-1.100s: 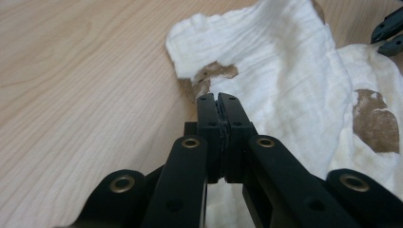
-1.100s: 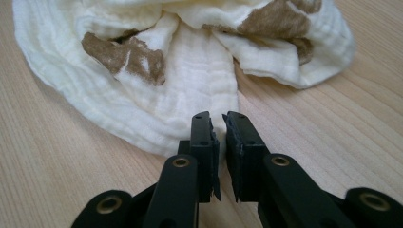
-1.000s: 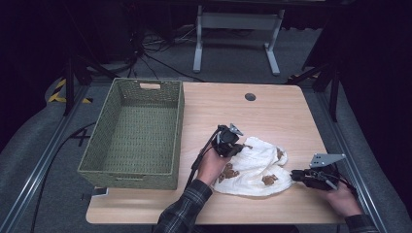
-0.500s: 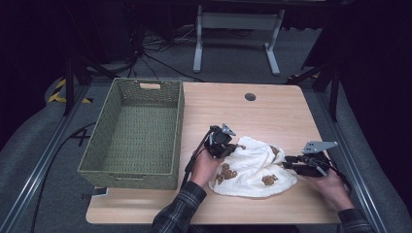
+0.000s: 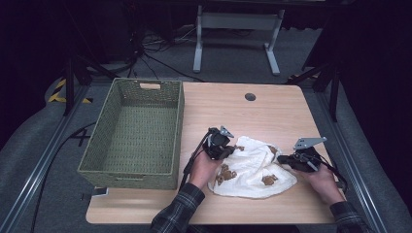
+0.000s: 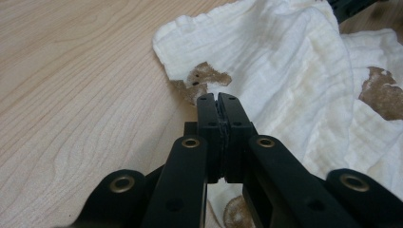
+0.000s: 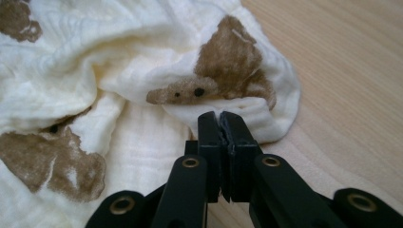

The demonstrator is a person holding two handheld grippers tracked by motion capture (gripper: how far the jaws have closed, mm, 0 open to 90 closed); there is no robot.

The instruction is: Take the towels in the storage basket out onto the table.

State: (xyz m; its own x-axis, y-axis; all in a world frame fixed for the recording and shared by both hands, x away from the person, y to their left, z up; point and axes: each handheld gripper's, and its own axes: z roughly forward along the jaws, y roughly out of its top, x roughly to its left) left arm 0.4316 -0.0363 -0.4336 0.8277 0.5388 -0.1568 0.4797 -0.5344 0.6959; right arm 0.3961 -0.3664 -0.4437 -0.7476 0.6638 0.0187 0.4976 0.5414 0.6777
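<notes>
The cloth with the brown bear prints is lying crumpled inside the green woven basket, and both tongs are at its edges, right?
Not quite. The cloth lies crumpled on the wooden table, to the right of the green woven basket, not inside it; the high view shows this. The rest holds: the left tongs and the right tongs are both at its edges.

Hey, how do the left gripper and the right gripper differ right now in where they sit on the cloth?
The left gripper sits at the cloth's upper left edge, nearer the basket; the right gripper sits at the cloth's right edge, nearer the table's right side. The left gripper points right, the right gripper points left. Both have their fingers closed at a cloth edge beside a brown bear print; whether fabric is pinched is unclear.
</notes>
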